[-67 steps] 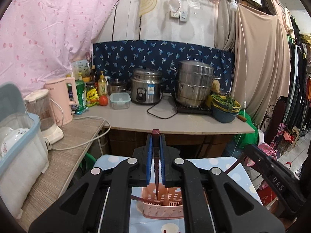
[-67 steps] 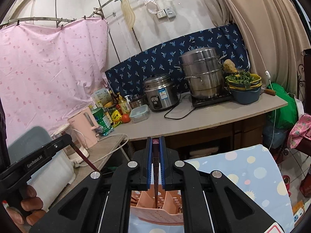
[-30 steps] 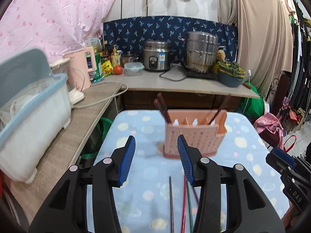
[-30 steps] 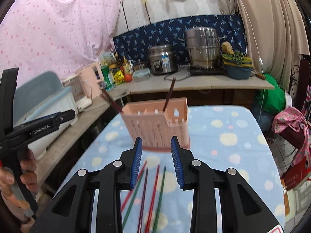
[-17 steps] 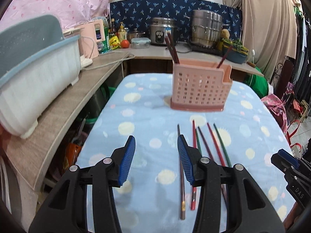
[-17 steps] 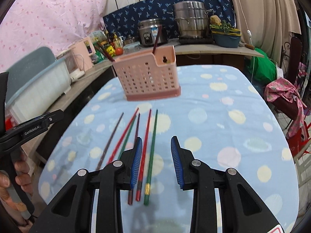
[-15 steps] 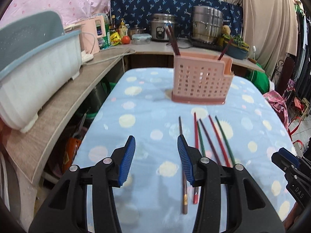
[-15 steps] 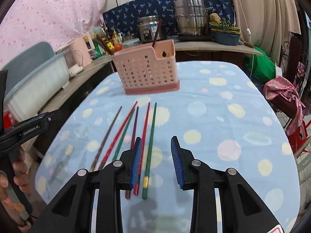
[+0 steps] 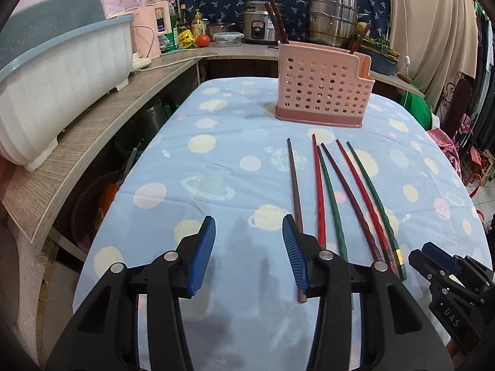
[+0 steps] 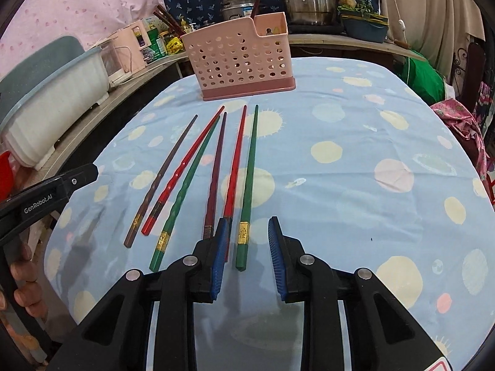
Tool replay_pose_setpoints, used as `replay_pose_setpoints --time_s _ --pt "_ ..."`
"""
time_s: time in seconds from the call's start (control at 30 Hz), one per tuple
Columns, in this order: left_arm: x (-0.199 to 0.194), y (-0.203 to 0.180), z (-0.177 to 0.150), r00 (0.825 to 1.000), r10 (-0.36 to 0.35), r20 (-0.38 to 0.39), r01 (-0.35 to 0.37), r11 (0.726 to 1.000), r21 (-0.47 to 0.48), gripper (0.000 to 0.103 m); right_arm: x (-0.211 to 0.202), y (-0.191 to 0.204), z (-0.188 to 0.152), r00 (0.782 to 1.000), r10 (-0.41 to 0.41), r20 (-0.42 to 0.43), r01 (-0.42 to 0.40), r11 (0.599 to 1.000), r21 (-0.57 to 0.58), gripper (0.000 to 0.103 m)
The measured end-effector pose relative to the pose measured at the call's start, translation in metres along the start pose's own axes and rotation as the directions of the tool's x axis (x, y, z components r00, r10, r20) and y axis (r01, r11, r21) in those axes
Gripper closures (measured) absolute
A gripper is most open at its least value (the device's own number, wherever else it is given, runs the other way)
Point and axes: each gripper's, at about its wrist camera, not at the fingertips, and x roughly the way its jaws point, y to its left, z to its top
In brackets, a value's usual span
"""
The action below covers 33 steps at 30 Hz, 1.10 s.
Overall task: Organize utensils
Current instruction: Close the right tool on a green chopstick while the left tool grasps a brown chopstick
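Several chopsticks lie side by side on the spotted blue tablecloth (image 9: 222, 167), brown, red and green; the brown one (image 9: 294, 191) is leftmost and a green one (image 10: 248, 182) rightmost. A pink perforated utensil holder (image 9: 321, 89) stands beyond them with dark chopsticks (image 9: 277, 20) sticking up in it; it also shows in the right wrist view (image 10: 241, 61). My left gripper (image 9: 249, 249) is open and empty, low over the cloth just left of the brown chopstick's near end. My right gripper (image 10: 247, 249) is open and empty, its jaws on either side of the green chopstick's near end.
A blue-white dish bin (image 9: 55, 71) sits on the wooden counter (image 9: 77, 154) at left. The back counter holds a rice cooker (image 9: 256, 27), steel pots (image 9: 335, 18), bottles and a vegetable bowl (image 10: 365, 24). The table drops off at left and right.
Both grippers let go of chopsticks over the holder, opened, drew back and sank toward the loose chopsticks. In the last half second both moved lower and closer to their near ends.
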Motion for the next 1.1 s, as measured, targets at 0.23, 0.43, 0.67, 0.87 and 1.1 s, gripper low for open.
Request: replay_pose_setpoints --time_s 0.23,0.43,0.67,0.87,1.1 --pt "0.007 -0.001 -0.01 1.0 -0.003 -0.03 0.003 1.0 0.001 0.06 0.007 0.001 -0.004 1.0 0.0 -0.023 0.0 1.0 -0.001 0.087" --pt "0.009 -0.003 -0.015 0.999 -0.006 -0.045 0.006 1.0 0.004 0.06 0.014 0.001 -0.007 0.999 -0.001 -0.042 0.001 1.0 0.0 0.09" --pt "0.014 -0.007 -0.021 0.998 -0.018 -0.066 0.019 1.0 0.015 0.059 0.017 0.0 -0.01 0.999 -0.021 -0.038 0.021 1.0 -0.02 0.096" --pt "0.014 -0.014 -0.026 0.997 -0.031 -0.07 0.034 0.999 0.031 0.05 0.017 -0.003 -0.011 0.999 -0.022 -0.029 0.021 1.0 -0.013 0.096" --pt "0.021 -0.021 -0.032 0.995 -0.043 -0.095 0.048 0.998 0.041 0.05 0.016 -0.004 -0.012 0.999 -0.02 -0.025 0.02 1.0 -0.005 0.096"
